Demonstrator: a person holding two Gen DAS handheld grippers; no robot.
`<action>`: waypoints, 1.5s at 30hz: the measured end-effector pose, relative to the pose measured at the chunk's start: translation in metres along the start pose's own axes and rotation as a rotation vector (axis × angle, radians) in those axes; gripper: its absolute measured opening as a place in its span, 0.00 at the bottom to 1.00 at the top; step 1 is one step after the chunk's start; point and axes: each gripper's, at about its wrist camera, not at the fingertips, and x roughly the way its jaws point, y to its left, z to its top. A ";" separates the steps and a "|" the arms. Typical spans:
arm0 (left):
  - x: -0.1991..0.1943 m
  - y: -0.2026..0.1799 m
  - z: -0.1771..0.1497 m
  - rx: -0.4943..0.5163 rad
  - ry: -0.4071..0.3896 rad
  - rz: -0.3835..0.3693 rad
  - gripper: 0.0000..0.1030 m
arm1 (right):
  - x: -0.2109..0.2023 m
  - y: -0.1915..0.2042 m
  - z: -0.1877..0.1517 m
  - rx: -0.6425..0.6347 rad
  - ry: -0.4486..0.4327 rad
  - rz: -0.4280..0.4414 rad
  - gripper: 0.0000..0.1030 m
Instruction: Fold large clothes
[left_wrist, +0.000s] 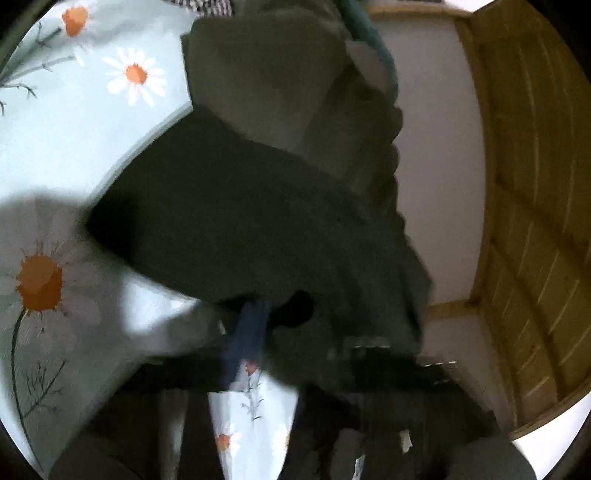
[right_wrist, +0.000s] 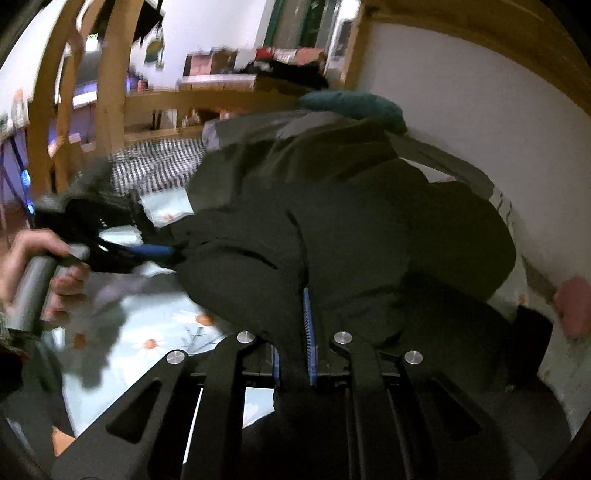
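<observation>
— Holding the dark green jacket (right_wrist: 351, 236) at two spots, both grippers look clamped on cloth: the right gripper (right_wrist: 295, 350) has its blue-padded fingers (right_wrist: 308, 325) pinched together on a fold at the garment's near edge, and the left gripper (right_wrist: 162, 253) bites the jacket's far-left edge, a hand (right_wrist: 33, 266) on its grey handle.

— Where does the jacket sit?

— Mostly lifted above the daisy-print bedsheet (left_wrist: 92, 110), bunched toward the white wall (right_wrist: 461, 110), with its teal-lined hood (right_wrist: 354, 105) at the end farthest from the grippers.

— Which step is this, would you say?

— Likely mid-fold: carrying one side across the body. The left wrist view is blurred, so the exact grip there is hard to read.

— Next?

— Probably lowering the held edge flat onto the jacket, keeping both corners level, then letting go.
</observation>
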 end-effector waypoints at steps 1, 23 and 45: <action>0.004 0.002 0.001 -0.019 0.021 -0.060 0.08 | -0.005 -0.002 -0.003 0.020 -0.008 0.020 0.10; 0.019 -0.023 -0.076 -0.480 -0.163 -0.082 0.95 | -0.036 -0.035 0.007 0.173 -0.102 0.070 0.10; 0.053 -0.104 -0.040 0.238 -0.261 0.014 0.16 | -0.059 -0.040 -0.040 0.165 0.048 0.029 0.15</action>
